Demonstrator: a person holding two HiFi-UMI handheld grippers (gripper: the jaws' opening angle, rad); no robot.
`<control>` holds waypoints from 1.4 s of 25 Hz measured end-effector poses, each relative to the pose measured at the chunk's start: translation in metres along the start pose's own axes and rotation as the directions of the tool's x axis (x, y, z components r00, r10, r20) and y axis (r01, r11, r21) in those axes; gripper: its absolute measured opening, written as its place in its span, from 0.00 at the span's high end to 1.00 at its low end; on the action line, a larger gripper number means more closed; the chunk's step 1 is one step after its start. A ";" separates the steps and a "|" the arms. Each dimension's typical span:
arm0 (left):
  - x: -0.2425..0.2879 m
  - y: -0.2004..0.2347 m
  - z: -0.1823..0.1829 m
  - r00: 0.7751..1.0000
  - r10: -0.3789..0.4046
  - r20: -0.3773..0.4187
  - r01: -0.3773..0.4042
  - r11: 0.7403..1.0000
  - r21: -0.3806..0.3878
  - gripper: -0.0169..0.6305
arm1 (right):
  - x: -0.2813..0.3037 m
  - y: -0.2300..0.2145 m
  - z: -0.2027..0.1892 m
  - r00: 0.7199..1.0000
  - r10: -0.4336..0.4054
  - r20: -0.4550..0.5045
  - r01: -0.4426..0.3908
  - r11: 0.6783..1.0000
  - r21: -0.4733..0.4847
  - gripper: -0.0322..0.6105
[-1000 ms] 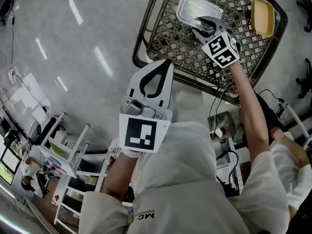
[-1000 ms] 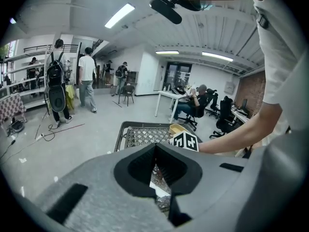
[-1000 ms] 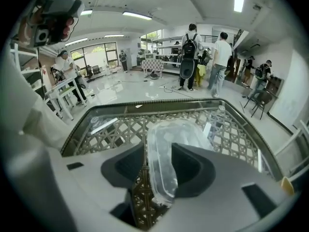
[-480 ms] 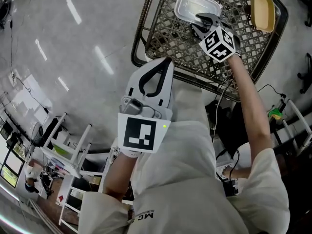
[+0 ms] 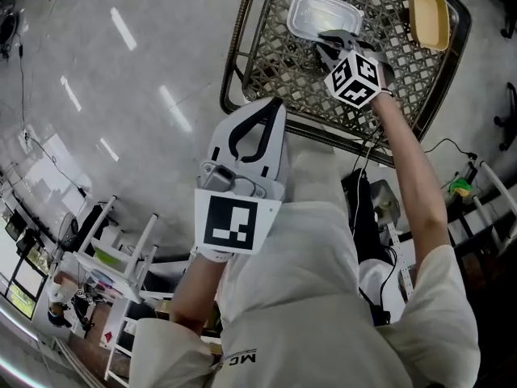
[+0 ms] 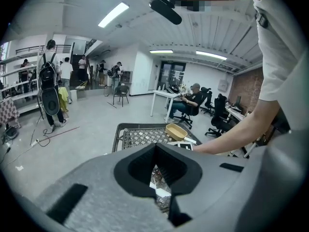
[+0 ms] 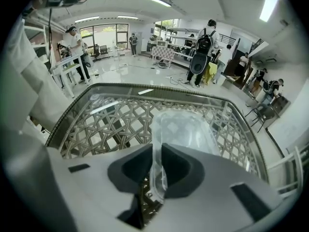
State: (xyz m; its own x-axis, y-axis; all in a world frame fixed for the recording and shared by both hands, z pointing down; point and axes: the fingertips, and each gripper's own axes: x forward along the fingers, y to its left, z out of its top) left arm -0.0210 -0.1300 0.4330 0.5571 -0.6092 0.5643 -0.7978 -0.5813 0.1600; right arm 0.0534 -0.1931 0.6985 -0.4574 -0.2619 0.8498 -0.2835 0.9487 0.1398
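The right gripper (image 5: 327, 40) was clamped on the near rim of the clear plastic container (image 5: 313, 13) on the lattice desk (image 5: 271, 67). The container was probably light and bendy, and its stiffer rim suited gripping. The left gripper (image 5: 275, 107) was closed and empty.

Bright, even indoor light from ceiling strips (image 6: 115, 14); streaky glare on glossy floor (image 5: 170, 107); heavy fisheye bending, black vignetted corners in both gripper views; mostly sharp.

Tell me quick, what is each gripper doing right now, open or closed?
Left gripper: shut, empty.
Right gripper: shut on the container rim.
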 end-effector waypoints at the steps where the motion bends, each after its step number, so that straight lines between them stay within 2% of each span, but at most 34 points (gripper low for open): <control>1: 0.000 0.000 0.002 1.000 -0.003 0.003 0.003 1.000 0.003 0.94 | -0.001 0.000 0.000 1.000 -0.003 0.005 0.003 1.000 0.008 0.84; 6: -0.004 0.002 0.012 1.000 -0.008 0.016 0.008 1.000 0.016 0.94 | -0.016 -0.007 0.009 0.999 -0.029 0.041 0.025 0.995 0.094 0.84; 11: -0.010 0.005 0.025 0.999 -0.008 0.041 0.006 0.999 0.038 0.94 | -0.039 -0.020 0.013 0.992 -0.110 0.056 0.101 0.984 0.143 0.84; 16: -0.022 0.001 0.038 0.998 -0.018 0.064 0.017 1.000 0.008 0.94 | -0.080 -0.029 0.029 0.978 -0.174 0.113 0.142 0.957 0.252 0.84; 20: -0.035 -0.009 0.041 0.997 -0.032 0.066 0.030 0.999 0.030 0.94 | -0.120 -0.034 0.046 0.959 -0.228 0.166 0.170 0.938 0.303 0.84; 26: -0.056 -0.018 0.051 0.995 -0.019 0.095 0.016 1.000 0.023 0.94 | -0.191 -0.039 0.082 0.909 -0.322 0.266 0.221 0.911 0.349 0.84; 32: -0.072 -0.031 0.064 0.988 -0.001 0.156 -0.001 1.000 0.010 0.94 | -0.271 -0.034 0.111 0.836 -0.415 0.359 0.265 0.878 0.398 0.84; 35: -0.076 -0.035 0.067 0.983 -0.008 0.186 0.000 0.999 0.043 0.94 | -0.307 -0.029 0.120 0.797 -0.457 0.395 0.284 0.861 0.422 0.84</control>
State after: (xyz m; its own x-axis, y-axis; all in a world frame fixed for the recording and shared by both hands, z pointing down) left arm -0.0197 -0.0997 0.3304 0.5970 -0.6940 0.4025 -0.7869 -0.6042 0.1253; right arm 0.1005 -0.1614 0.3729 -0.5678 -0.7119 0.4132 -0.7299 0.6675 0.1471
